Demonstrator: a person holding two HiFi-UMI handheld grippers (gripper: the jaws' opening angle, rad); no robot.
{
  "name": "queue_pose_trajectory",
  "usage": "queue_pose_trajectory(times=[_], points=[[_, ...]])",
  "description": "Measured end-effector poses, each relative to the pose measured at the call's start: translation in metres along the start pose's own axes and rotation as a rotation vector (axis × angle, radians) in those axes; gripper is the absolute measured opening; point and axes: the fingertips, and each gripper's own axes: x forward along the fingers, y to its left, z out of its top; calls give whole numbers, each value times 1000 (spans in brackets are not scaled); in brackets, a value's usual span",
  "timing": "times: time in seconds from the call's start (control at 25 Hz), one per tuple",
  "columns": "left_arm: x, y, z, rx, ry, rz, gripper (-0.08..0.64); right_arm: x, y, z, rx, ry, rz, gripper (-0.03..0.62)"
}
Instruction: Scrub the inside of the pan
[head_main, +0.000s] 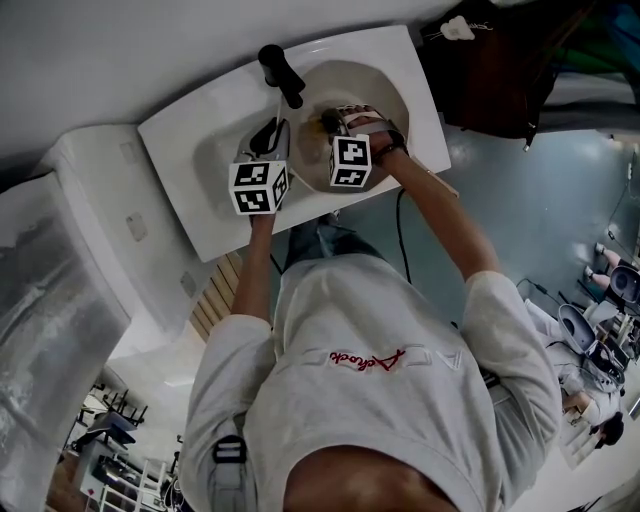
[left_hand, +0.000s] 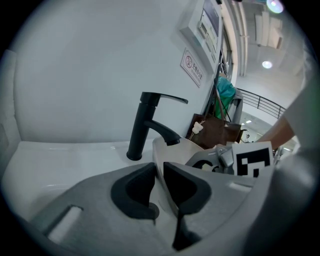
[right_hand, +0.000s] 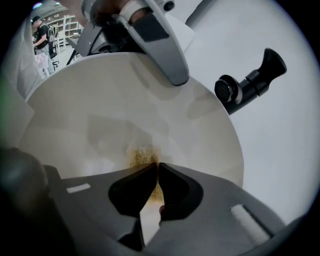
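The left gripper (left_hand: 159, 171) is clamped on the thin rim of the pale pan (right_hand: 100, 110), which sits in the white sink (head_main: 190, 140) beside the black tap (head_main: 281, 74). The right gripper (right_hand: 156, 172) pinches a yellow-brown scrubber (right_hand: 140, 156), pressed against the pan's inner floor.
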Motion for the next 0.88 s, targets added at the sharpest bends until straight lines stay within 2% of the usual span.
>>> queue_pose_trajectory(times=[0.6,0.88], points=[[0,1,-1,6,5,-4,54,4,-16,-42,99,96,-29,25],[0,1,0,1,1,-3,54,-1,-8,-59,105,130,-22,25]])
